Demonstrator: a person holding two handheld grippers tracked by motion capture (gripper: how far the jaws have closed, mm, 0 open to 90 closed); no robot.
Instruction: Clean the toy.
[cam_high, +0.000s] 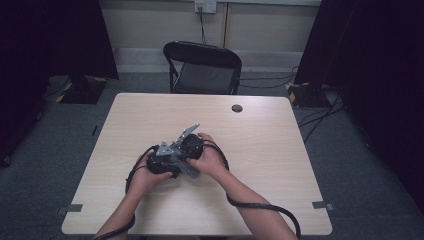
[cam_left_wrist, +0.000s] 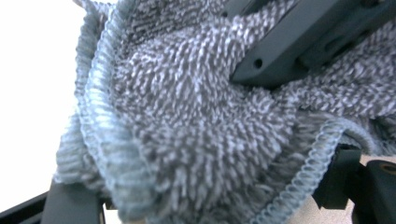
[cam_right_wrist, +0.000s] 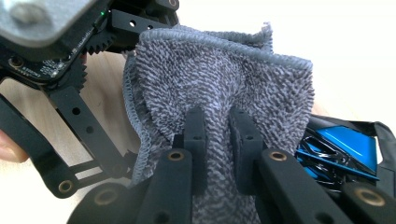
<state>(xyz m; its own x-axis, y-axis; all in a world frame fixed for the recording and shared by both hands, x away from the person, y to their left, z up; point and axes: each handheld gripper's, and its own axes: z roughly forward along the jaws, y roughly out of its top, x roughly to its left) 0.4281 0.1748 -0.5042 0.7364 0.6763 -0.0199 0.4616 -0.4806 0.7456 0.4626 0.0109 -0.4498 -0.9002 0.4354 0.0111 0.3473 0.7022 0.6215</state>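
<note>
Big wooden table (cam_high: 260, 150) underneath. Fluffy grey towel (cam_right_wrist: 224, 93) bunched up between both tools, above the table's middle. Right gripper (cam_right_wrist: 218, 135) pinching a towel fold tight. Left gripper (cam_left_wrist: 210, 205) spread wide around the thick bunch. Best to pull slowly, keeping edges lined up.

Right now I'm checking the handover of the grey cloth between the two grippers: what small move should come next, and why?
Probably draw the right gripper slightly away from the left gripper to spread the grey cloth. Its fingers already pinch a fold, and the cloth is bunched between both grippers above the table.
</note>
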